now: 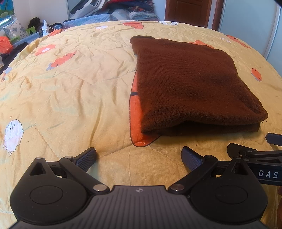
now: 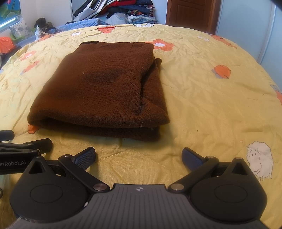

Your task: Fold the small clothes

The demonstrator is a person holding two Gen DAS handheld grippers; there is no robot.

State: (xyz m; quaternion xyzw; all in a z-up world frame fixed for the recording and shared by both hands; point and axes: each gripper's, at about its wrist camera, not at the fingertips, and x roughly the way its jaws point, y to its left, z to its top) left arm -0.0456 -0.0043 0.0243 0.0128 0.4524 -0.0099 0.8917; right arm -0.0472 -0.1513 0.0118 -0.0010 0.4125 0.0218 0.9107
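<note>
A dark brown knitted sweater [image 1: 190, 84] lies folded into a thick rectangle on the yellow quilt [image 1: 70, 88]. In the right wrist view the sweater [image 2: 102, 88] sits ahead and to the left, its folded edge facing me. My left gripper [image 1: 139, 156] is open and empty, just short of the sweater's near left corner. My right gripper [image 2: 139, 156] is open and empty, near the sweater's near right corner. Each gripper shows at the other view's edge: the right one [image 1: 255, 153], the left one [image 2: 26, 146].
The quilt [image 2: 211, 88] has orange flower and white sheep prints and covers a bed. Piles of clothes [image 2: 123, 10] lie beyond the far edge. A brown door [image 2: 190, 12] and pale wardrobe panels [image 1: 246, 26] stand at the back right. Clutter and a window are at far left.
</note>
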